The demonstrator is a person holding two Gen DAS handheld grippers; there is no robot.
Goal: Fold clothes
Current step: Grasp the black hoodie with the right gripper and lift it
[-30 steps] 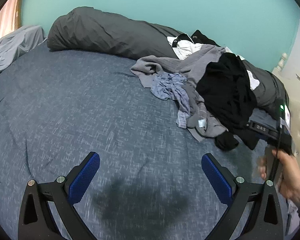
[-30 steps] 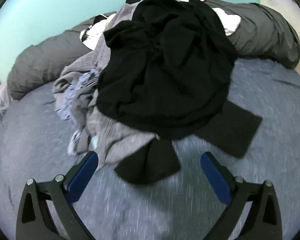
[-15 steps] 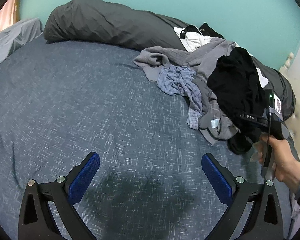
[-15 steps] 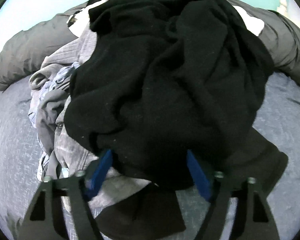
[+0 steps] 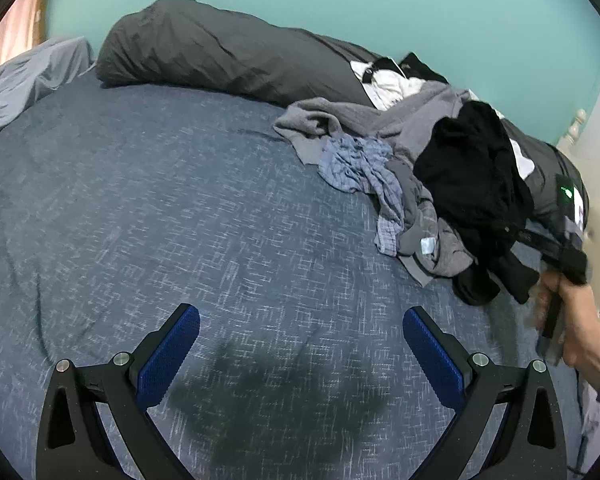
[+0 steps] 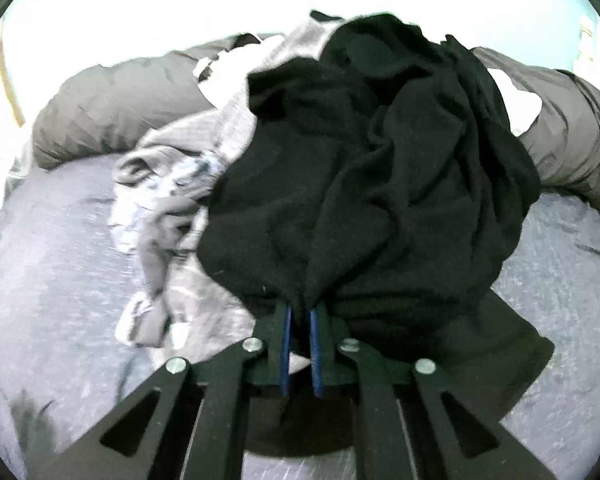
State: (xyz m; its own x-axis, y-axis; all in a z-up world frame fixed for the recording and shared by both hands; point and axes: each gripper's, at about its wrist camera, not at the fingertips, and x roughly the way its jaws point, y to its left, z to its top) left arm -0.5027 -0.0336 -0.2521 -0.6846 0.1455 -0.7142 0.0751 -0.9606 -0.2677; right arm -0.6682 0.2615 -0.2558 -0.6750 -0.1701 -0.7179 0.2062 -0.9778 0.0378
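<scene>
My right gripper (image 6: 299,312) has just been closing and now pinches a fold of the black garment (image 6: 380,184) between its blue pads – the bite looks small, right at the lower hem. That garment sits on top of the clothes pile (image 5: 420,176) at the far right of the bed (image 5: 160,208), draped over a grey sweater (image 5: 400,124) and a blue checked piece (image 5: 360,168), against the dark grey pillows (image 5: 228,56). My left gripper (image 5: 300,344) hangs wide open over bare bedspread, holding nothing, well apart from the pile. Risks as I judge them: 1, a thin pinch on thick fleece-like cloth could slip out once I lift. 2, the black piece overlaps the grey one, so pulling may drag both – or tip the pile across the clear area I need for folding. 3, I can't tell which part of the garment I hold, so it may come up twisted and need a regrip.
</scene>
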